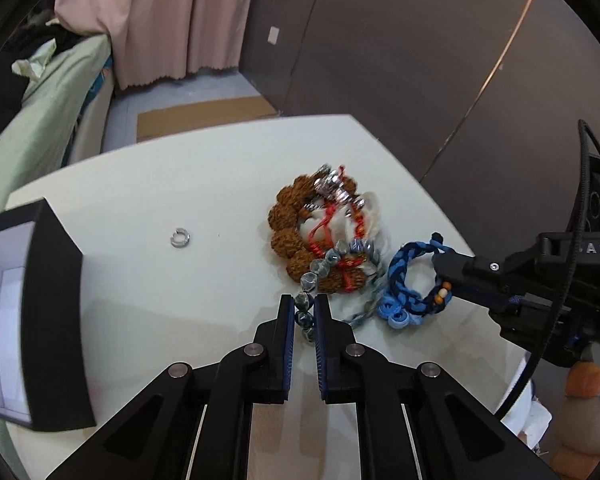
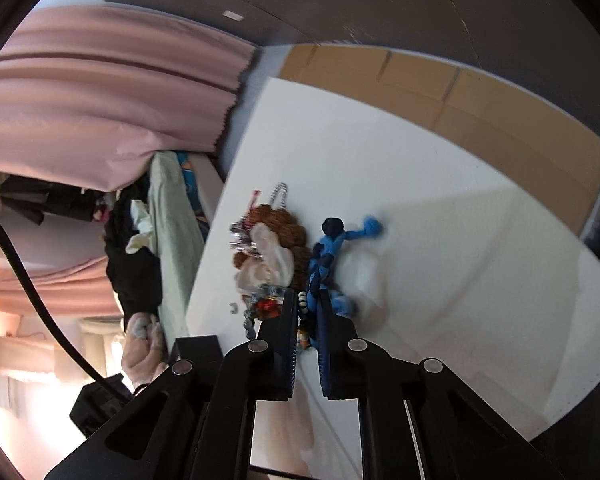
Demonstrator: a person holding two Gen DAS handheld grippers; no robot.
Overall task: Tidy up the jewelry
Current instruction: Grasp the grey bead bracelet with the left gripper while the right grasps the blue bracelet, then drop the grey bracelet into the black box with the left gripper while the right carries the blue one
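Left gripper (image 1: 304, 312) pinched on grey bead strand (image 1: 306, 300); right gripper (image 2: 309, 312) pinched on blue braided bracelet (image 1: 404, 280). Both tangled in jewelry heap (image 1: 320, 228) on white table (image 1: 180, 300). Risk judged: heap dragged off edge, cord snagged if pulled apart.

We log the jewelry as one pile on the white table, plus a stray piece. Brown bracelet (image 1: 288, 220): large rough seed beads, curved, at the pile's left. On it lie red cords (image 1: 326, 228) and silver beads (image 1: 332, 186), tangled; white fluff (image 1: 370, 208) shows beneath. Grey-blue bead strand (image 1: 306, 300): faceted glossy beads, running from the pile toward the camera. Blue braid (image 1: 408, 276): light and dark cord, looped, with small white and orange beads (image 1: 442, 294) and coiled light-blue ends (image 1: 396, 314), just right of the pile. Small silver ring (image 1: 179, 237): open loop, flat, well apart to the left.
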